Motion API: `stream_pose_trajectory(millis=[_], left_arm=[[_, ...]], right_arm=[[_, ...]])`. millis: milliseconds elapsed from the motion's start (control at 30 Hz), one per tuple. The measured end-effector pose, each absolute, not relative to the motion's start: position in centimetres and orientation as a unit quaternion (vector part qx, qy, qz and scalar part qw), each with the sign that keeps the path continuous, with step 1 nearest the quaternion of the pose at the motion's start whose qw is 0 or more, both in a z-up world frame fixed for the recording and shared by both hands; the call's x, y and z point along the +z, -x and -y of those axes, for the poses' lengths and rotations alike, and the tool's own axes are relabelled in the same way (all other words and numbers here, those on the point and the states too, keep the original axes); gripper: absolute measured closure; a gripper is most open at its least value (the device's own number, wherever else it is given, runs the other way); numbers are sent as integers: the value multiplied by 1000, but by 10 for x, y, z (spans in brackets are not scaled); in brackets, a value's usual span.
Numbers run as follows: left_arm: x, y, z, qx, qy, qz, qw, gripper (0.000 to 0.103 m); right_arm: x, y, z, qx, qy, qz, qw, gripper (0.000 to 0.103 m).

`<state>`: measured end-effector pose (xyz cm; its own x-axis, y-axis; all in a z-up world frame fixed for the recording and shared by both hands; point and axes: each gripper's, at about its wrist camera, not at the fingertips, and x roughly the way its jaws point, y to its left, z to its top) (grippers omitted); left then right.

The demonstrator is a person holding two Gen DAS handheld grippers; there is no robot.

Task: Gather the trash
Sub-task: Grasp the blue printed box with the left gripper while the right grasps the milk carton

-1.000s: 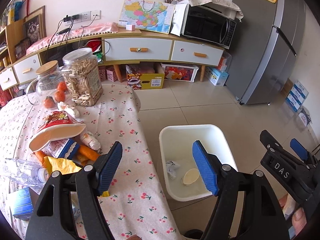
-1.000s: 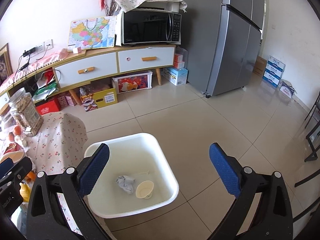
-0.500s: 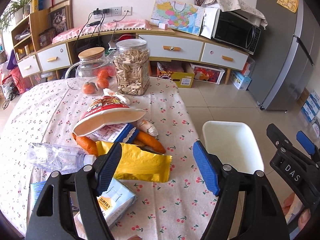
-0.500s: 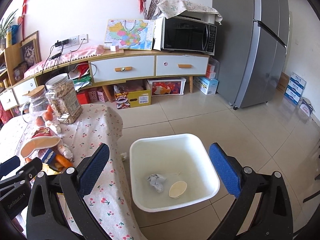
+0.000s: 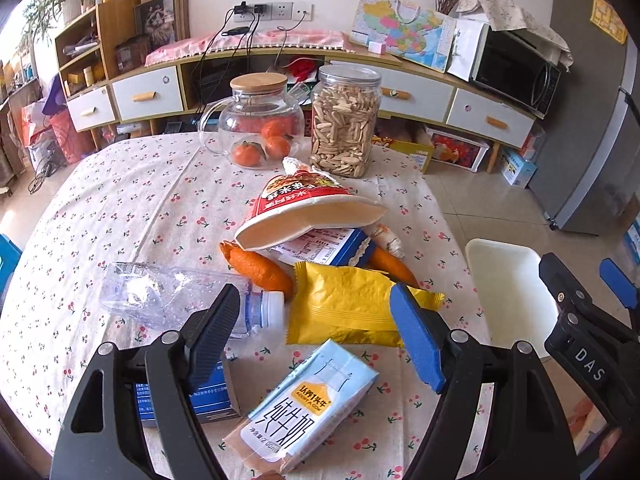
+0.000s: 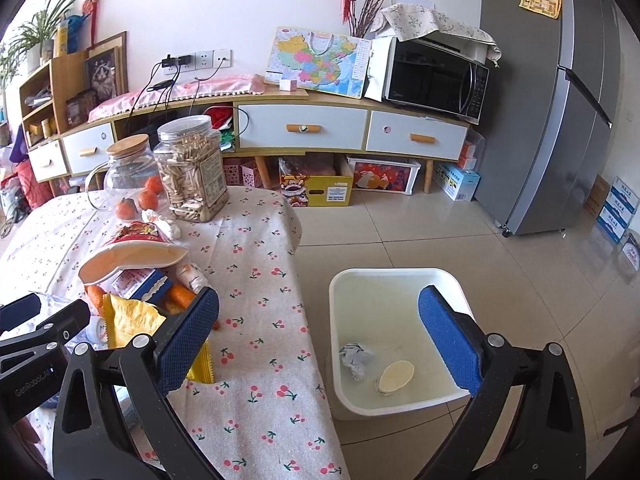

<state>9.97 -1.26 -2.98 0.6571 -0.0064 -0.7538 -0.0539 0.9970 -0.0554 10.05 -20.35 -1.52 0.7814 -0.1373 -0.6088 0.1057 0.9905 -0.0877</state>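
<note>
Trash lies in a heap on the cherry-print table: a yellow wrapper point(image 5: 344, 304), a pale blue milk carton point(image 5: 308, 404), a crushed clear bottle point(image 5: 172, 296), a blue box point(image 5: 208, 396) and a red-and-white snack bag point(image 5: 312, 208). My left gripper point(image 5: 312, 308) hovers over the wrapper and carton. Its jaws are opening and its pads touch nothing. My right gripper point(image 6: 318, 304) stands open and empty, spanning the table's edge and the white bin point(image 6: 400, 284) on the floor. In the bin lie a crumpled paper point(image 6: 356, 358) and a small cup point(image 6: 396, 374).
A glass jug of tangerines point(image 5: 256, 128) and a jar of seeds point(image 5: 344, 120) stand at the table's far side. Carrots point(image 5: 256, 268) lie among the trash. Behind are a sideboard point(image 6: 300, 128), a microwave point(image 6: 436, 76) and a fridge point(image 6: 560, 100).
Both grippers have swung left from over the bin toward the table. The left one now sits above the trash heap, and its jaws stand slightly wider.
</note>
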Motion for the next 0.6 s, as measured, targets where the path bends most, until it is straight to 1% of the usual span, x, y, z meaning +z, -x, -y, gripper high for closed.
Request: stream_pose_trajectory(millis=[300,433,467,500,600], left_arm=[[-47,-100,-33,37,18,-455,889,27],[-52,-99,-50,35,-20,-472,881,27],[-53,-99,-55,29,-31,-478,877,26],[-55,-100,-58,22,-42,-485,873,22],[-60,-100,-66,-16,-73,-506,859,22]], right_arm=[[-22,-103,167,-25,42,-340,939,7],[-25,-104,153,-7,45,-349,936,7],[-25,-104,150,-3,45,-351,935,7],[-26,-104,147,2,44,-354,934,7],[-29,-106,137,14,38,-370,928,7]])
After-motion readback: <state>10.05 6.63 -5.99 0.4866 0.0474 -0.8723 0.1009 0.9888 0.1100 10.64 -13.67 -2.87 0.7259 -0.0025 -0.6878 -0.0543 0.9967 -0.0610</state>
